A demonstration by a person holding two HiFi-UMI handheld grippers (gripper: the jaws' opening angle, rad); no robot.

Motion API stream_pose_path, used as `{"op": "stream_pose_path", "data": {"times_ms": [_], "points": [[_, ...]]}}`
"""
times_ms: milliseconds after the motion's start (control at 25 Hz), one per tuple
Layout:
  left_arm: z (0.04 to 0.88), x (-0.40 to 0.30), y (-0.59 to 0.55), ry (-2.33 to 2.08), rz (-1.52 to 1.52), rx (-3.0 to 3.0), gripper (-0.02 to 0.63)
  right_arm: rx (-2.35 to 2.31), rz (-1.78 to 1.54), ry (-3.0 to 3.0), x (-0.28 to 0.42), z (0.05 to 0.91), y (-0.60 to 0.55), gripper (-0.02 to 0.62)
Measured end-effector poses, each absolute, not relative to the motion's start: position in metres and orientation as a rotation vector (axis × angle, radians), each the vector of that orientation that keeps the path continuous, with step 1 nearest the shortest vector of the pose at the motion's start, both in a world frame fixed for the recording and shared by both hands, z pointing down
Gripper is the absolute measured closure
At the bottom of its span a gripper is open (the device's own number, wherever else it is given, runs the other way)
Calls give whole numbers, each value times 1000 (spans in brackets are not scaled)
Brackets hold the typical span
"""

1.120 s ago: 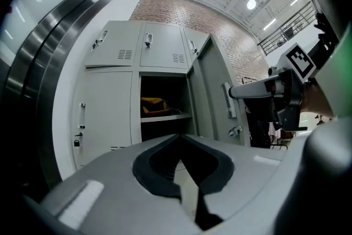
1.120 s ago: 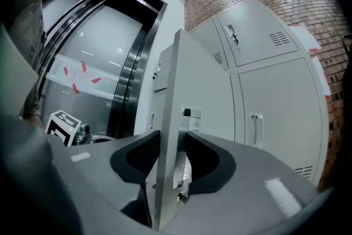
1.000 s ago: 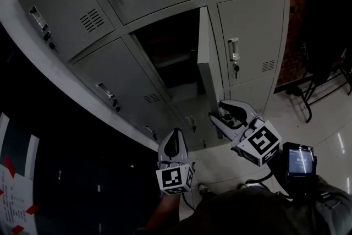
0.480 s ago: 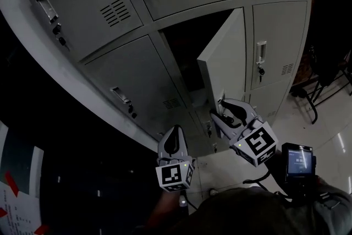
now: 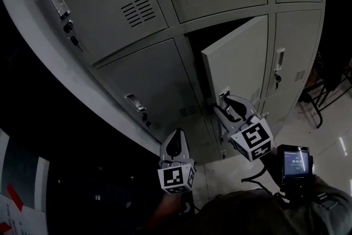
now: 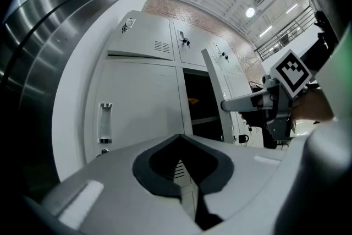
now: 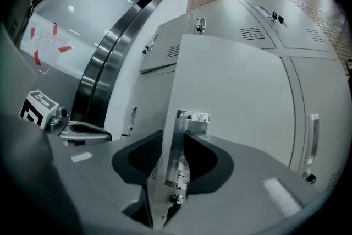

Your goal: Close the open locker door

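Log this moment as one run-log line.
locker door: ajar | right tool: jaws closing on door handle | left tool: shut, empty | task: unfinished

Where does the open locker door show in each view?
Head view: open locker door, centre right, swung partly out.
Left gripper view: seen edge-on, just right of centre.
Right gripper view: fills the middle.
Shared landmark: left neighbour's handle.

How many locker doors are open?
1. The open door is in the middle of the lockers, swung partway out, with the right tongs closing on its handle. Every other door showing is shut; lockers beyond the picture edges can't be checked.
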State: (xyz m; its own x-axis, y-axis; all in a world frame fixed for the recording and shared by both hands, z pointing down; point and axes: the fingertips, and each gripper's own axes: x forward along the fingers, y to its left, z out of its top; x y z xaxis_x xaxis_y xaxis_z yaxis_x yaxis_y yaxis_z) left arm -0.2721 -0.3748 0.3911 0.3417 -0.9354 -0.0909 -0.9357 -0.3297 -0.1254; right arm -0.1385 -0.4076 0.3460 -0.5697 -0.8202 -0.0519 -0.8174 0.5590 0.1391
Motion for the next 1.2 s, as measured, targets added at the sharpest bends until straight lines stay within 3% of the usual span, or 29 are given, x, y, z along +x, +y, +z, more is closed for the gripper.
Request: {"op": "stream_pose_path", "data": {"times_ms": [1200], "points": [[389,-337,-408,1794,33,-2382,604,1561,-236,-2664,-170,350,-508,477]]}}
